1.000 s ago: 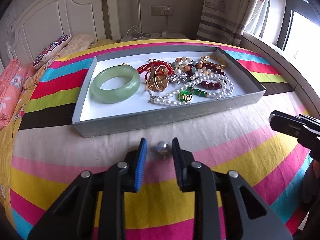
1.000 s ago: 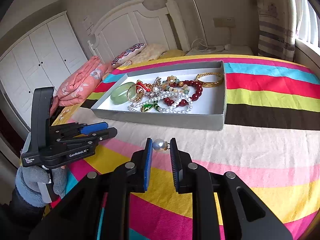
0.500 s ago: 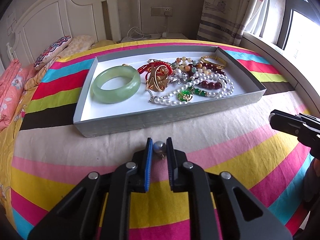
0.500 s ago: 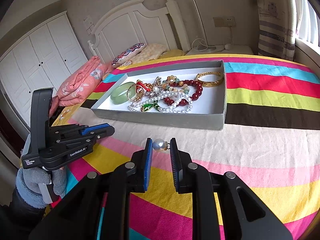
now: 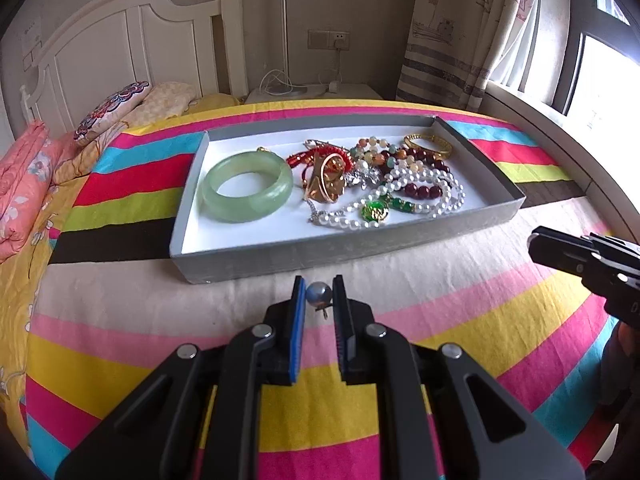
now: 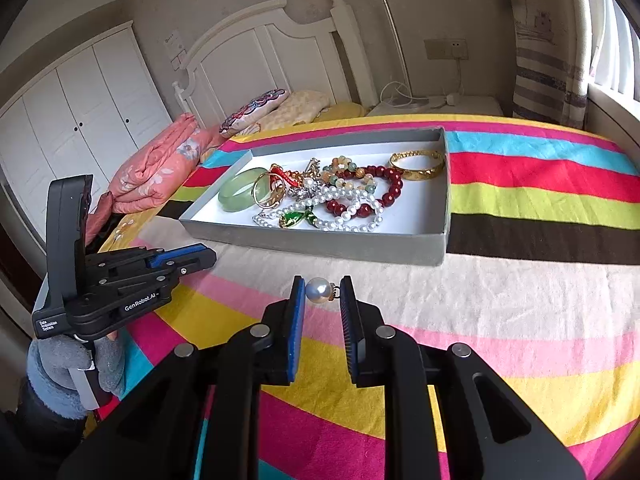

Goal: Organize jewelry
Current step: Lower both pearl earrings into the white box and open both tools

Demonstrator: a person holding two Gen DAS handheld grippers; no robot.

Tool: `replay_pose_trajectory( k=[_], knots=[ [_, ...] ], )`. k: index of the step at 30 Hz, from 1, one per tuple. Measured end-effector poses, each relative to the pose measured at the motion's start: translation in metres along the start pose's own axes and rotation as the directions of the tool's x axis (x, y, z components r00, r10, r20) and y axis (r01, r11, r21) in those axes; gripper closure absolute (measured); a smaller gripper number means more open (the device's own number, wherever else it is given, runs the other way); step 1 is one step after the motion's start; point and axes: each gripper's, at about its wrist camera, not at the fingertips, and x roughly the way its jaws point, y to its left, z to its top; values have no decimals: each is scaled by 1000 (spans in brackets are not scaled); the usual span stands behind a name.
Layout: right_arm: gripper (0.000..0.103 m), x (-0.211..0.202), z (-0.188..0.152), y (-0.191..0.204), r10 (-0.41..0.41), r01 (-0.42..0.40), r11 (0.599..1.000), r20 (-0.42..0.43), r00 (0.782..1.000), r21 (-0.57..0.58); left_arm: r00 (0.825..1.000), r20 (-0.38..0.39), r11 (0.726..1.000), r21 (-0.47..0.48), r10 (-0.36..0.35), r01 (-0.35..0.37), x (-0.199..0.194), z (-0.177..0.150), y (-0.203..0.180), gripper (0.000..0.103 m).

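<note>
A shallow grey cardboard tray point(image 5: 248, 264) with a white floor sits on the striped bedspread point(image 6: 520, 312), holding a heap of bracelets and pearl strands. In front of it, each black hand-held gripper pinches one pearl earring — left gripper point(image 5: 319, 295) on a grey pearl point(image 5: 319, 294), right gripper point(image 6: 322, 292) on a white pearl point(image 6: 318, 289). Both pearls look light, hard, round and slippery — best held across the widest part.

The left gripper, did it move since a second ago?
Yes. The left gripper closed on the grey pearl and moved toward the grey tray, whose front wall now sits nearer its fingertips in the left wrist view.
</note>
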Motion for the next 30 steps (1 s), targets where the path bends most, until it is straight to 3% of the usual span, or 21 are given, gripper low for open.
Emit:
replay_pose_trajectory(
  k=[4,8,15,24,30],
  knots=[
    [85,12,25,30,20,-18,997,15,1000,-81,999,32,1000,-27,11,-10,-6,25,18,90],
    [85,36,54,61,43,-37,985,33,999,-171,998,33,994,-92,-51,54,3,56,45,90],
    [85,96,86,87,31,-36,974,-24,999,-224,990,10,969,-204,-141,140,33,95,77,90],
    [85,149,100,103,-11,-19,962,-110,994,-271,984,-23,958,-235,-175,164,52,106,85,90],
    [85,160,102,107,-17,-14,960,-110,994,-279,983,-54,955,-252,-174,155,64,102,90,90]
  ],
)
